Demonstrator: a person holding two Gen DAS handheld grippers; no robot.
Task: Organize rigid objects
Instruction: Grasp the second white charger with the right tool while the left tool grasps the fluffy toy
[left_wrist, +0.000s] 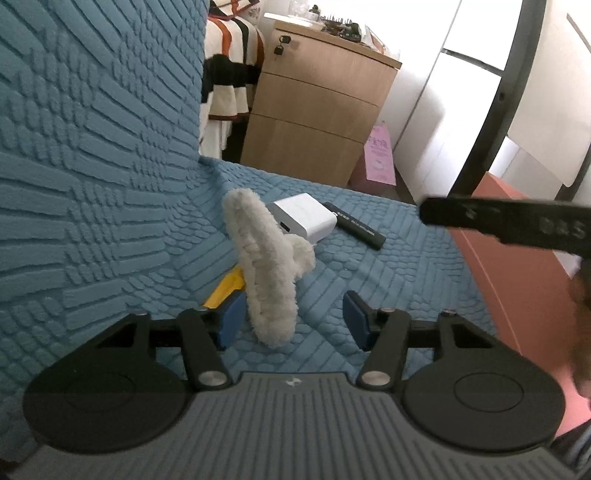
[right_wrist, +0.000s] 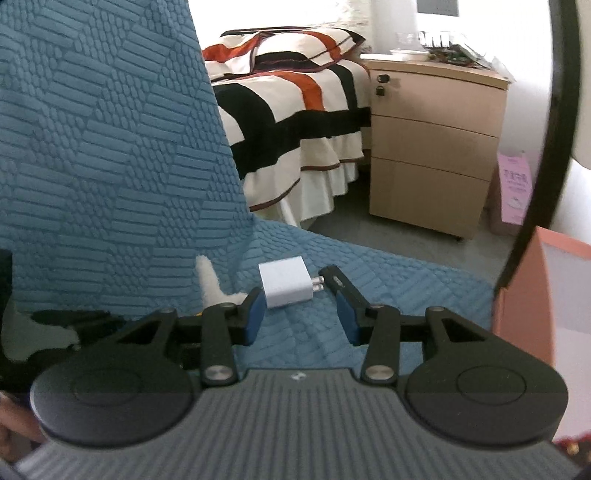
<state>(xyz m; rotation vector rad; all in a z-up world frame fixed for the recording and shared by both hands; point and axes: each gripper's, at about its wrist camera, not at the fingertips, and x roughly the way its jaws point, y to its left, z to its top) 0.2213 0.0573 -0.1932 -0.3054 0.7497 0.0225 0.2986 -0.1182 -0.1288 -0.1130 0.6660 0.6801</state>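
My blue sofa cover (left_wrist: 110, 184) is ribbed, matt cloth. The fluffy clip (left_wrist: 266, 266) looks plush, the white charger (right_wrist: 283, 283) smooth plastic, the cabinet (right_wrist: 432, 147) pale matt wood.

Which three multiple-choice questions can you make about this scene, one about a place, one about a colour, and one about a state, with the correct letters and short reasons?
1. Where does the white charger lie?
A. On the blue textured cover
B. On the wooden drawer cabinet
C. Inside the pink box

2. What colour is the small object partly hidden behind the fluffy white clip?
A. Red
B. Yellow
C. Green

3. In what state is the left gripper?
A. Shut on the charger
B. Shut on the black stick
C. Open, holding nothing

Answers:
1. A, since the charger rests on the cover beside the black stick.
2. B, since a yellow edge shows beside the clip.
3. C, since its blue pads stand apart, the clip in front of the gap, ungripped.
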